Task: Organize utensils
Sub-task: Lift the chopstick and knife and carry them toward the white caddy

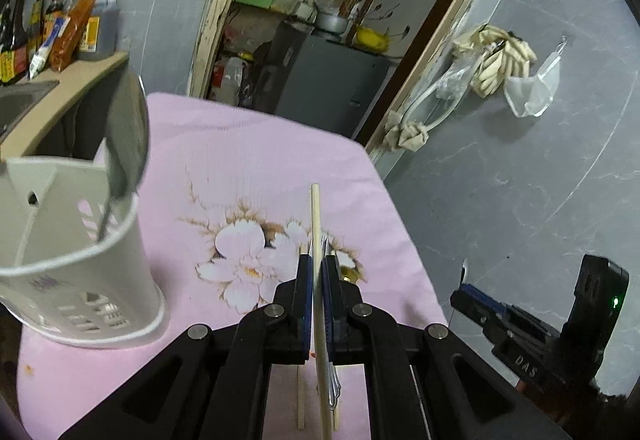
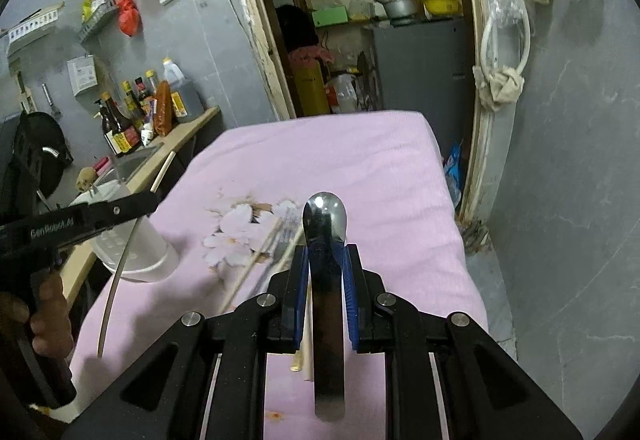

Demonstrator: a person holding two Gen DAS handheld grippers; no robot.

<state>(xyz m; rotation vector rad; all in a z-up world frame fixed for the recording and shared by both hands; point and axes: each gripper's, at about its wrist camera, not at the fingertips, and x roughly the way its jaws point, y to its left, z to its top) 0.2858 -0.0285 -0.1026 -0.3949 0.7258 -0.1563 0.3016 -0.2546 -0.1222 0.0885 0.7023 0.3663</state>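
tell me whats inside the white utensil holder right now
The white utensil holder shows inner dividers and one metal utensil standing in a compartment. Its lower interior is hidden by the wall, so anything deeper cannot be seen.

Pink cloth (image 1: pixel 256 144) w/ white floral print; grey-white holder (image 1: pixel 80 280); silver spoon (image 2: pixel 325 224)

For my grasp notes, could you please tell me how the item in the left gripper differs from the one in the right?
The left gripper holds a chopstick: thin, pale, matte. The right gripper holds a spoon: broad, shiny metal, its bowl ahead of the fingers. Both are clamped mid-length, pointing forward above the pink cloth.
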